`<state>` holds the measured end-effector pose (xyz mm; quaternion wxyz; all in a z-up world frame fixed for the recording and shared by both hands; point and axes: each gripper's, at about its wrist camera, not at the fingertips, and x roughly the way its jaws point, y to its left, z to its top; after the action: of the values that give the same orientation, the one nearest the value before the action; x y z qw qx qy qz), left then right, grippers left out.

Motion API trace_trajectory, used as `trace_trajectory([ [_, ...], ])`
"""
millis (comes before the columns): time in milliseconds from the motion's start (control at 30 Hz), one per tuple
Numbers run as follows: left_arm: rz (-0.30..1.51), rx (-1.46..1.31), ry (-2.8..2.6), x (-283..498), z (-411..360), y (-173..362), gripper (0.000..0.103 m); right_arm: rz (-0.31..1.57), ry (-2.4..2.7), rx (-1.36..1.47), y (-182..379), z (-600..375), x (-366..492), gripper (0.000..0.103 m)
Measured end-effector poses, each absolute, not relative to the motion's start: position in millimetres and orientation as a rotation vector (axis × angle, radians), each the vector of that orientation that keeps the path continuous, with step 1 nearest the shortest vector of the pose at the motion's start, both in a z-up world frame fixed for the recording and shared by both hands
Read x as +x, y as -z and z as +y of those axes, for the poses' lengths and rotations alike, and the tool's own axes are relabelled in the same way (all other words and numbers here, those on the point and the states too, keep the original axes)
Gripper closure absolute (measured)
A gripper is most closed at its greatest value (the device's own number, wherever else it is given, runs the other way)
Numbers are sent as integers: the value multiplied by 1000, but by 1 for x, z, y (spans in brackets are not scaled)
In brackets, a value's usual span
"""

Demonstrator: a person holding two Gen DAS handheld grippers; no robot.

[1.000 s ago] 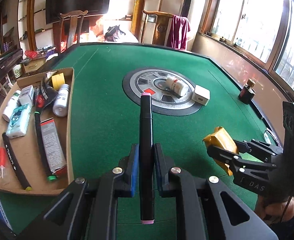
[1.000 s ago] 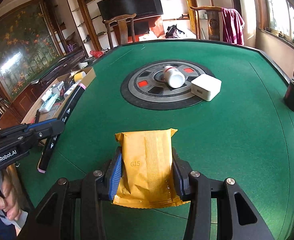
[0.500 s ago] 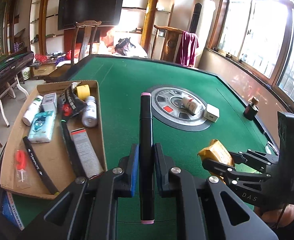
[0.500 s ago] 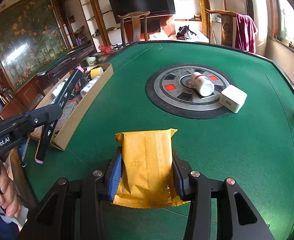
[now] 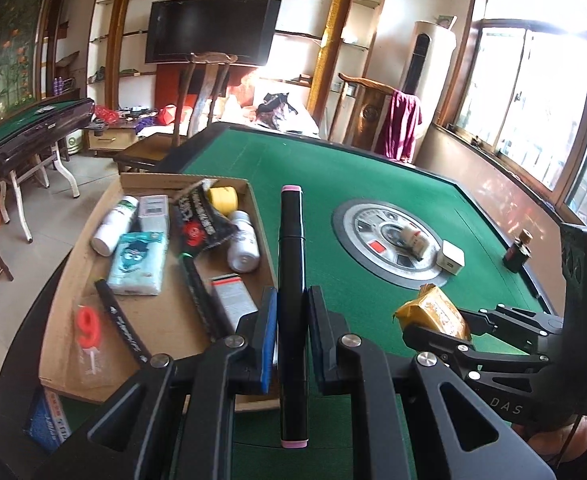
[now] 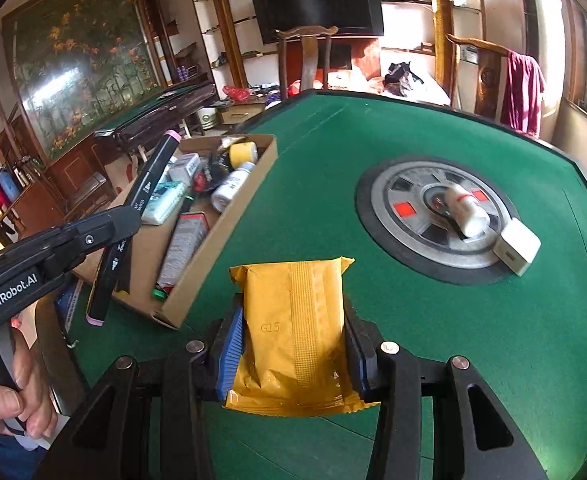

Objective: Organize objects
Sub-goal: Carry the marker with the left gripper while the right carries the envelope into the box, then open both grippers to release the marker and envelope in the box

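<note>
My left gripper (image 5: 289,300) is shut on a black marker (image 5: 292,272) with pink ends, held lengthwise above the table's left part, beside the cardboard box (image 5: 165,312). The right wrist view shows the same marker (image 6: 133,224) slanting over the box (image 6: 217,248). My right gripper (image 6: 293,312) is shut on a yellow snack packet (image 6: 293,332), which hangs over the green felt just right of the box. In the left wrist view that packet (image 5: 433,312) shows at the lower right. The box holds several bottles, packs and pens.
A round grey hub (image 6: 437,216) in the middle of the green table (image 6: 513,340) carries a lying white bottle (image 6: 465,208) and a white adapter (image 6: 517,248). A small dark bottle (image 5: 517,250) stands at the right rim. A hand (image 6: 13,392) holds the left tool.
Both grippers have moved left and slightly up with their loads. The cardboard box now lies closer under the marker and beside the packet; the hub has slid off to the right.
</note>
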<state>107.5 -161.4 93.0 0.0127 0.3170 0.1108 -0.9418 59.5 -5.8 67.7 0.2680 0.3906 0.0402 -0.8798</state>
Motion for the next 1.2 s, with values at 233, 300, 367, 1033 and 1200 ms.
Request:
trace_trajectory([
  [233,425,956,2863,105,-209,-89,88,168,2314,1020,-76,-58,57,55],
  [300,451,958,2834,103,-224,-86,88,184,2300,1009,-78,-74,55,55],
  [367,489,977,2801,98,-241,-80,88,207,2280,1004,-78,-91,51,55],
  [1033,634,1109,2693,81,-283,-33,88,363,2191,1064,-36,-175,29,55],
  [1200,645,1101,2688,85,-284,-35,88,354,2177,1063,-35,-175,31,44],
])
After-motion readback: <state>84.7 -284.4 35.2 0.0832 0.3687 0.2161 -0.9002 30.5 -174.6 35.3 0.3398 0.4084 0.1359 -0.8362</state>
